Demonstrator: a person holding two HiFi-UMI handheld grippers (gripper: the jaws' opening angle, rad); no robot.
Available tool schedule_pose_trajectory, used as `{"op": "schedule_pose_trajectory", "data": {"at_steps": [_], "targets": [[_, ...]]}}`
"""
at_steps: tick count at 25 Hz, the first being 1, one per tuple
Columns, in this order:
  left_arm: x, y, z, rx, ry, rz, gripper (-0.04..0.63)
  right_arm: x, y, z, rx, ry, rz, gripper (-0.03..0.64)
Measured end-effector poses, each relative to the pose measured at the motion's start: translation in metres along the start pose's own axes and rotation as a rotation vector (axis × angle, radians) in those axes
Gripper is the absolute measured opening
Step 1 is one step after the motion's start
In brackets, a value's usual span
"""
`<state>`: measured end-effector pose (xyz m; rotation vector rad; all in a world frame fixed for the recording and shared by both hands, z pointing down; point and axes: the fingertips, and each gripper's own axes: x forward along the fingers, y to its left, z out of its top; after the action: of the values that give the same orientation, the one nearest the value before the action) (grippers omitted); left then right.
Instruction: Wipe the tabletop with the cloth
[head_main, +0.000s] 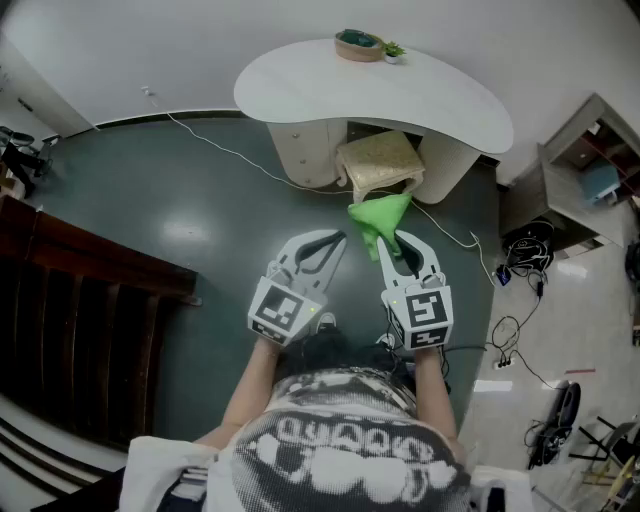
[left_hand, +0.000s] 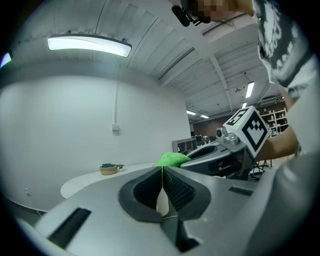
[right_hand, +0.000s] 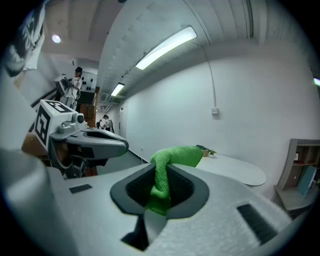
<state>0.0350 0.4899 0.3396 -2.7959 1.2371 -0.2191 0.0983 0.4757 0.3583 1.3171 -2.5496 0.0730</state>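
Note:
A green cloth (head_main: 380, 220) hangs from my right gripper (head_main: 385, 243), whose jaws are shut on it; in the right gripper view the cloth (right_hand: 167, 167) runs down between the jaws and flops over their tips. My left gripper (head_main: 338, 238) is held beside it at the same height, jaws pressed together with nothing between them (left_hand: 162, 172). Both are in the air, well short of the white curved tabletop (head_main: 400, 95) ahead. The cloth (left_hand: 171, 159) shows past the left jaws too.
A small basket with a plant (head_main: 360, 44) sits at the table's far edge. A beige stool (head_main: 380, 160) stands under the table. Cables (head_main: 515, 335) trail over the floor at right, a shelf unit (head_main: 590, 170) at far right, dark wooden furniture (head_main: 80, 300) at left.

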Motion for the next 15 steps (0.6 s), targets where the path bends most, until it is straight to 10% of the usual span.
{"op": "schedule_pose_trajectory", "data": {"at_steps": [15], "targets": [[-0.014, 0.045, -0.01, 0.04, 0.015, -0.015, 0.006, 0.04, 0.008, 0.007, 0.07, -0.005, -0.038, 0.054]]}}
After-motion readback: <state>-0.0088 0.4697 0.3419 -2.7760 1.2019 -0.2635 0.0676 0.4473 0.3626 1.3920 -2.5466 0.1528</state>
